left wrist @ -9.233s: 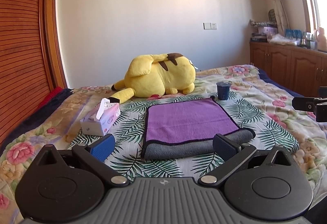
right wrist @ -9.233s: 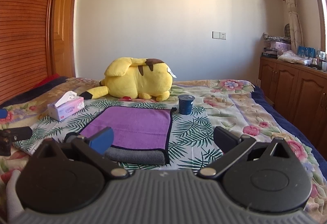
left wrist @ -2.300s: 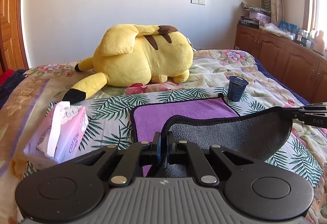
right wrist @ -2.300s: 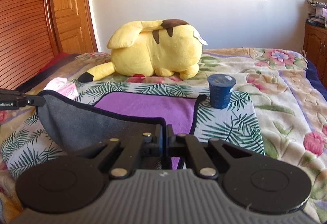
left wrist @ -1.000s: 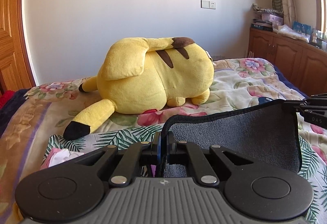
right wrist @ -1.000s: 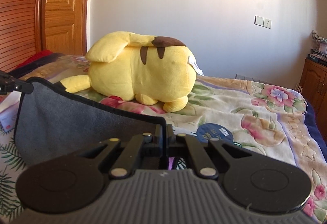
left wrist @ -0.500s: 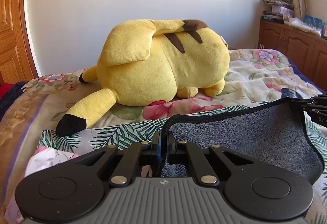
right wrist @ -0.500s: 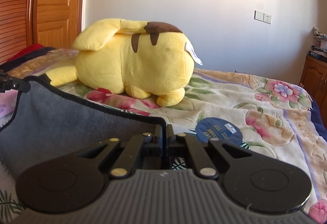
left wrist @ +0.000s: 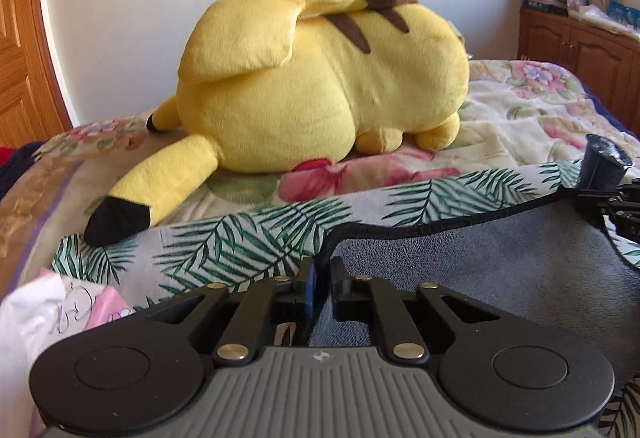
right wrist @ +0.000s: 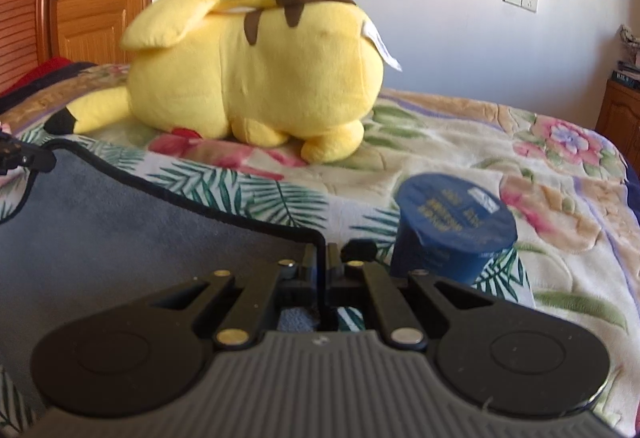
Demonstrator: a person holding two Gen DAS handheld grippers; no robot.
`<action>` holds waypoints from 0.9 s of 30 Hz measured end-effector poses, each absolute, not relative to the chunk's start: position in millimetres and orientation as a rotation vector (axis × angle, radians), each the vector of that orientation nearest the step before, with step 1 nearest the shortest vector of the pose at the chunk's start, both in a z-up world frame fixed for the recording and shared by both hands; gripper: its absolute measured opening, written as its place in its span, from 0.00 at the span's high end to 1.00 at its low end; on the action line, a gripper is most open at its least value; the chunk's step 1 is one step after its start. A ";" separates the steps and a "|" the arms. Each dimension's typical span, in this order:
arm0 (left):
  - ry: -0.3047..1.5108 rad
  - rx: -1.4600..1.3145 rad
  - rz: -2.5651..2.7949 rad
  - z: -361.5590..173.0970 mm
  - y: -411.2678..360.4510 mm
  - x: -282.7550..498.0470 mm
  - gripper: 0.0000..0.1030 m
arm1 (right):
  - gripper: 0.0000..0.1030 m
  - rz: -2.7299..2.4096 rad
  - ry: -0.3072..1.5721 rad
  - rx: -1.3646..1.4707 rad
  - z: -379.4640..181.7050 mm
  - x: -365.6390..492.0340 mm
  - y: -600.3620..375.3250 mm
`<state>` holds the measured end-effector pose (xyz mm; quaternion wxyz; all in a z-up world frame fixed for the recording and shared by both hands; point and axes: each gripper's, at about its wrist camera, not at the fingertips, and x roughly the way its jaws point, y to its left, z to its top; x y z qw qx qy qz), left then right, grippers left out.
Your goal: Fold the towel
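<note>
The towel (left wrist: 480,278) shows its grey side with a black hem and lies low over the bed, stretched between my two grippers. My left gripper (left wrist: 322,270) is shut on the towel's left corner. My right gripper (right wrist: 326,258) is shut on the towel's right corner; the towel (right wrist: 120,238) spreads to its left. The right gripper's tip also shows in the left wrist view (left wrist: 600,206), and the left gripper's tip shows in the right wrist view (right wrist: 24,158). The purple side is hidden.
A big yellow plush toy (left wrist: 320,78) lies just beyond the towel's far edge. A dark blue cup (right wrist: 452,230) stands right beside my right gripper. A pink tissue pack (left wrist: 60,314) lies left of my left gripper. The floral blanket (right wrist: 520,158) covers the bed.
Both grippers have carried the towel's held edge forward and down toward the plush toy. The towel now lies flatter, and the cup is much closer to my right gripper.
</note>
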<state>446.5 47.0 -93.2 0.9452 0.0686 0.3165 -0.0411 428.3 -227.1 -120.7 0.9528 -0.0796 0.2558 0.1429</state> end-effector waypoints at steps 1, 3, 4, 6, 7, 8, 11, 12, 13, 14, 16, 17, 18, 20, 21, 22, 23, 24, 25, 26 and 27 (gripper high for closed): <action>0.647 0.148 -0.073 -94.3 46.1 446.2 1.00 | 0.94 0.287 0.524 -0.164 -121.3 428.8 -227.3; 0.639 0.144 -0.070 -93.4 46.7 443.8 0.93 | 0.87 0.271 0.522 -0.186 -121.1 428.1 -226.7; 0.639 0.135 -0.072 -92.0 47.7 442.3 0.91 | 0.87 0.275 0.526 -0.194 -120.0 428.1 -226.5; 0.641 0.129 -0.072 -88.7 48.3 439.2 0.87 | 0.85 0.275 0.528 -0.205 -116.0 426.2 -227.0; 0.640 0.129 -0.072 -86.5 48.2 436.6 0.85 | 0.82 0.271 0.529 -0.209 -113.7 425.5 -227.3; 0.640 0.126 -0.074 -84.0 47.8 433.8 0.85 | 0.69 0.267 0.527 -0.209 -110.6 423.3 -228.1; 0.639 0.115 -0.084 -74.7 46.7 421.4 0.85 | 0.57 0.263 0.513 -0.181 -98.3 413.1 -232.4; 0.641 0.114 -0.089 -71.4 46.1 416.5 0.85 | 0.57 0.266 0.513 -0.174 -93.5 409.8 -233.2; 0.642 0.112 -0.094 -68.0 45.3 411.2 0.85 | 0.57 0.270 0.512 -0.171 -88.2 405.0 -233.4; 0.644 0.110 -0.098 -64.4 44.8 405.6 0.85 | 0.57 0.277 0.508 -0.167 -82.5 400.1 -233.5; 0.648 0.110 -0.105 -56.0 43.3 395.2 0.85 | 0.57 0.290 0.499 -0.147 -69.8 390.0 -235.1; 0.647 0.111 -0.109 -51.4 42.5 389.6 0.85 | 0.57 0.291 0.495 -0.138 -63.3 385.2 -235.9; 0.645 0.115 -0.112 -46.7 41.6 384.3 0.85 | 0.57 0.294 0.495 -0.129 -57.3 381.5 -236.2; 0.637 0.118 -0.116 -37.3 40.1 374.3 0.85 | 0.57 0.296 0.491 -0.122 -46.2 372.8 -235.3; 0.634 0.116 -0.118 -33.0 39.9 370.1 0.85 | 0.57 0.299 0.488 -0.125 -41.2 368.5 -234.3; 0.632 0.114 -0.117 -28.9 39.4 366.3 0.85 | 0.57 0.301 0.483 -0.130 -36.9 364.2 -232.9; 0.631 0.114 -0.117 -25.5 39.1 363.2 0.85 | 0.57 0.304 0.479 -0.134 -32.9 360.0 -231.5; 0.629 0.116 -0.118 -22.4 38.8 360.0 0.85 | 0.57 0.307 0.476 -0.135 -29.4 356.6 -230.8; 0.627 0.118 -0.119 -19.5 38.3 356.8 0.85 | 0.57 0.310 0.474 -0.136 -26.4 353.2 -229.9; 0.626 0.120 -0.119 -17.1 37.8 353.6 0.85 | 0.57 0.312 0.473 -0.135 -24.0 350.0 -229.0; 0.626 0.121 -0.120 -14.9 37.8 350.7 0.85 | 0.57 0.315 0.473 -0.133 -22.1 346.9 -227.9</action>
